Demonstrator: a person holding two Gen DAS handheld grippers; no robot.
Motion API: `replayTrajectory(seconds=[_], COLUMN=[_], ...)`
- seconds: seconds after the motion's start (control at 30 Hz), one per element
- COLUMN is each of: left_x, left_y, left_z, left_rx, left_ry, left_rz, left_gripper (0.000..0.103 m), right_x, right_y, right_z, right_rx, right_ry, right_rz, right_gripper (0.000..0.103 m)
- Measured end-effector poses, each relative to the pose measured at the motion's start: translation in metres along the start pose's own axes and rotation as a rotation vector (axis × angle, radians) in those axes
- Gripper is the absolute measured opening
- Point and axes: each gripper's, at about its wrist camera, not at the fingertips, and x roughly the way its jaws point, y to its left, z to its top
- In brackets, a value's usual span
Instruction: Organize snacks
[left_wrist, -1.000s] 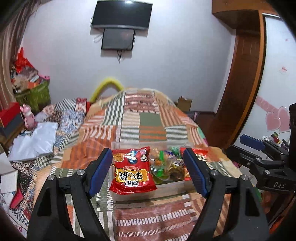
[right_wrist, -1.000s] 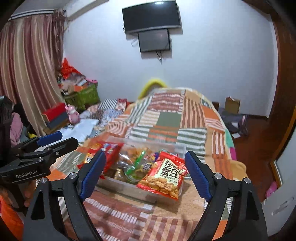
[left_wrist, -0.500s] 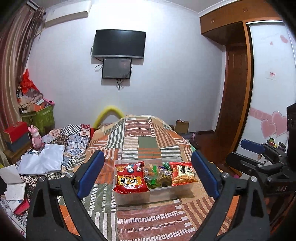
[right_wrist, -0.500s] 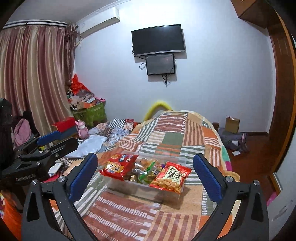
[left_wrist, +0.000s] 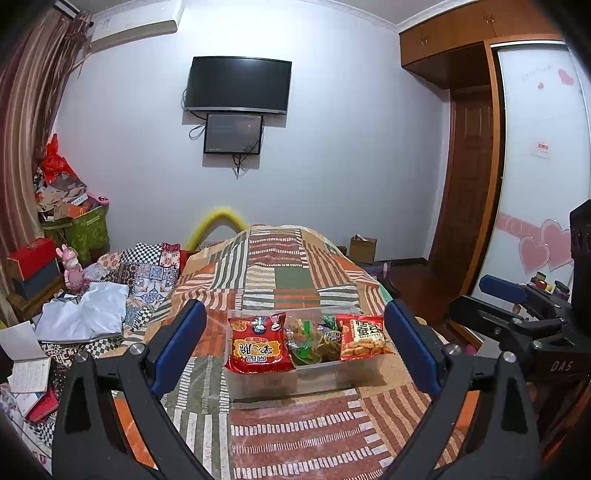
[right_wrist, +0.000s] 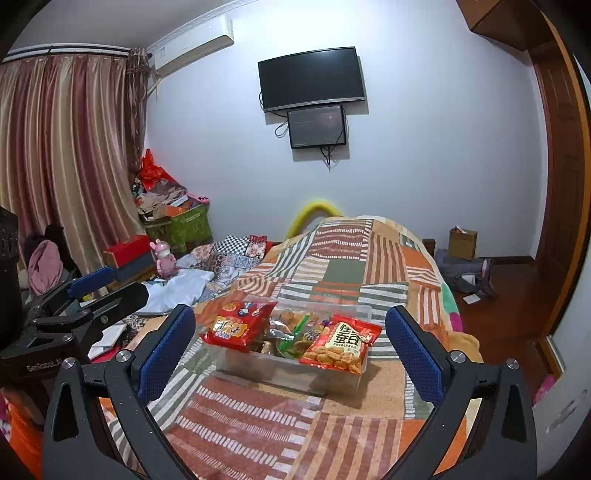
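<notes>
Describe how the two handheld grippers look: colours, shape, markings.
Both match: the left gripper and right gripper have black angular finger frames with silver screws and textured blue pads. White lettering marks the bodies, "DAS" on the right one, "GenRobot.AI" on the left. No cables or sleeves show.

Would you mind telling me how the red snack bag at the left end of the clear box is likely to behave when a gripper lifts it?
The red snack bag looks puffed, so probably light and crushable. Its glossy film may slip or crinkle between fingers. It overhangs the clear box rim, so a nudge might tip it out.
</notes>
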Motion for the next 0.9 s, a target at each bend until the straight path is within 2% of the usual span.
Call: replayTrajectory(seconds=[0.9], left_x=[0.0052], left_y=[0.0001], left_z=[-0.0043], left_rx=[0.002], left_ry=[0.008], left_rz=[-0.011], left_gripper=[0.098], right_x=[-0.0027], right_y=[0.0050], right_z=[0.0001], right_rx=[-0.004], right_ry=[-0.003], right_rz=[0.010], right_gripper=[0.103])
